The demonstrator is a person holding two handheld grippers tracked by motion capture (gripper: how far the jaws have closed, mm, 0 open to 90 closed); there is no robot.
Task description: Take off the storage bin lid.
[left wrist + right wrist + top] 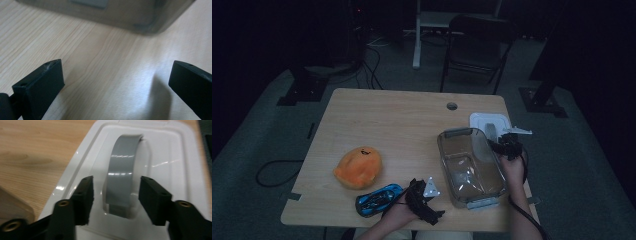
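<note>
Right gripper view: lid's grey handle (121, 172)

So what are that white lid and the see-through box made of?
Lid: apparently glossy white moulded plastic, judging by the bright glints on it, with a smooth grey handle. Box: probably clear, slightly smoky plastic, since the table shows through its walls.

White lid (175, 157) with grey handle (121, 173), orange plush toy (358, 167), blue toy car (378, 198), pale wood table (402, 125).
</note>
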